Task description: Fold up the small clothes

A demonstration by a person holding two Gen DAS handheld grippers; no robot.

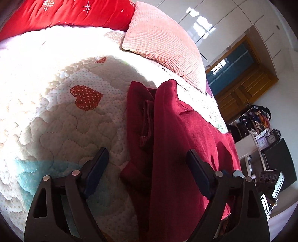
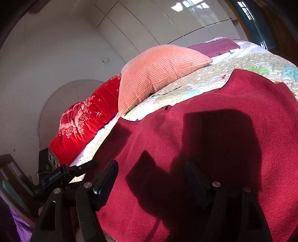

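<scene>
A dark red knit garment (image 1: 167, 134) lies on the quilted bed cover (image 1: 61, 130), one side folded over into a raised ridge. My left gripper (image 1: 147, 163) hovers open at its near edge. Its left finger (image 1: 98, 167) is over the quilt and its right finger (image 1: 197, 167) is over the cloth, with neither pad pressing. In the right wrist view the same garment (image 2: 214, 115) spreads flat and wide, and my right gripper (image 2: 151, 176) is open just above it, casting a dark shadow on the cloth. The left gripper (image 2: 55, 175) shows at the garment's left edge.
A pink ribbed pillow (image 1: 160, 35) and a red blanket (image 1: 70, 13) lie at the head of the bed. A purple towel (image 2: 216, 46) sits at the far side. White wardrobes (image 1: 232, 16) and cluttered shelves (image 1: 257, 122) stand beyond the bed's right edge.
</scene>
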